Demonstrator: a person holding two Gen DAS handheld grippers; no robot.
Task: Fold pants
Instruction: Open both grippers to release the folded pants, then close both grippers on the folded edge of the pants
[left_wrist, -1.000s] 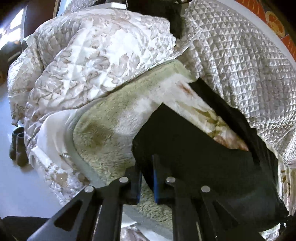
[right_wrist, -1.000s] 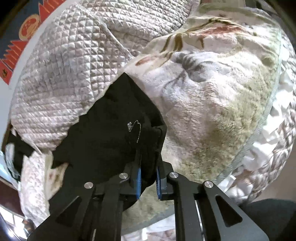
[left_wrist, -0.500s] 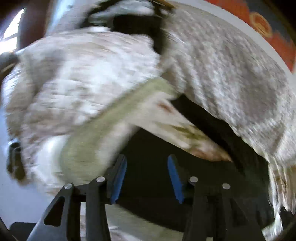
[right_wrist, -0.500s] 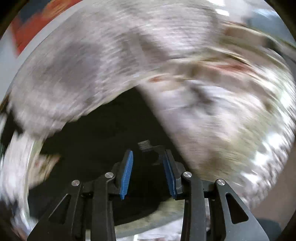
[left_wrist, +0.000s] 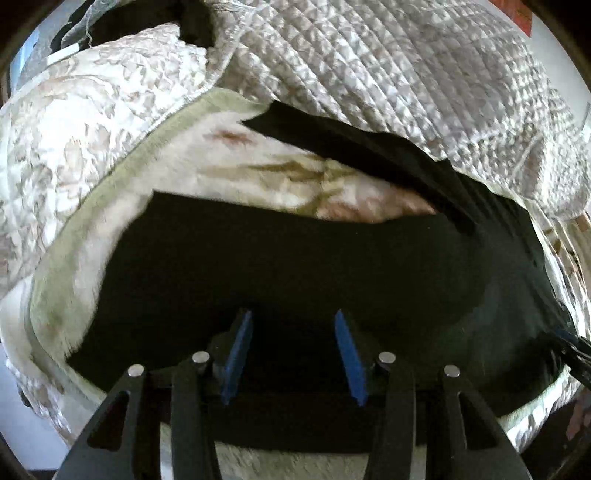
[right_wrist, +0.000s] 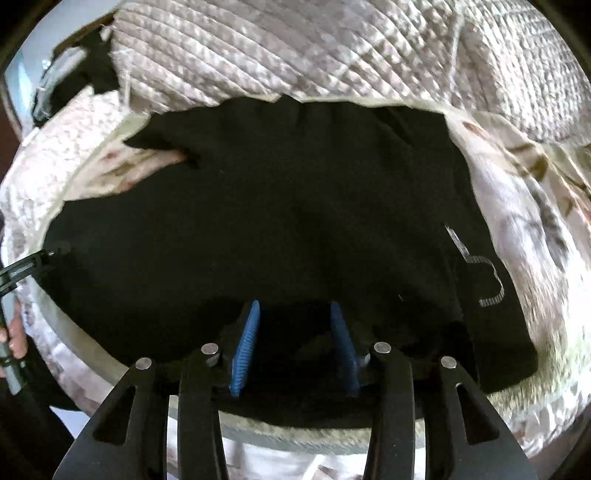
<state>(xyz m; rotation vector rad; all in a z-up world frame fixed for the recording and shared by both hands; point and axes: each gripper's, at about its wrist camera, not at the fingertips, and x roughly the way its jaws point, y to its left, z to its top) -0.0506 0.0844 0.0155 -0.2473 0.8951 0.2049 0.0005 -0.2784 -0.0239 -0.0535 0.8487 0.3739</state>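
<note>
The black pants (left_wrist: 295, 258) lie spread out flat on a fluffy floral blanket (left_wrist: 295, 173) on the bed. My left gripper (left_wrist: 291, 317) hovers over their near edge, open, its blue pads clear of the cloth. In the right wrist view the pants (right_wrist: 295, 203) fill the middle, with a white-stitched detail (right_wrist: 487, 280) at the right. My right gripper (right_wrist: 294, 306) stands over the near hem; its jaws are opening and the pads press on nothing. A hand (right_wrist: 13, 332) shows at that view's left edge.
A diamond-quilted cover (left_wrist: 369, 66) is heaped behind the pants. A floral quilt (left_wrist: 74, 122) lies to the left. Another dark garment (left_wrist: 147, 18) sits at the far back. Pale floor (left_wrist: 14, 424) shows past the bed's near edge.
Both grippers were shut on a raised edge of the pants. Both have let go and opened, rolled and swung across. The pants now lie flat on the blanket.
</note>
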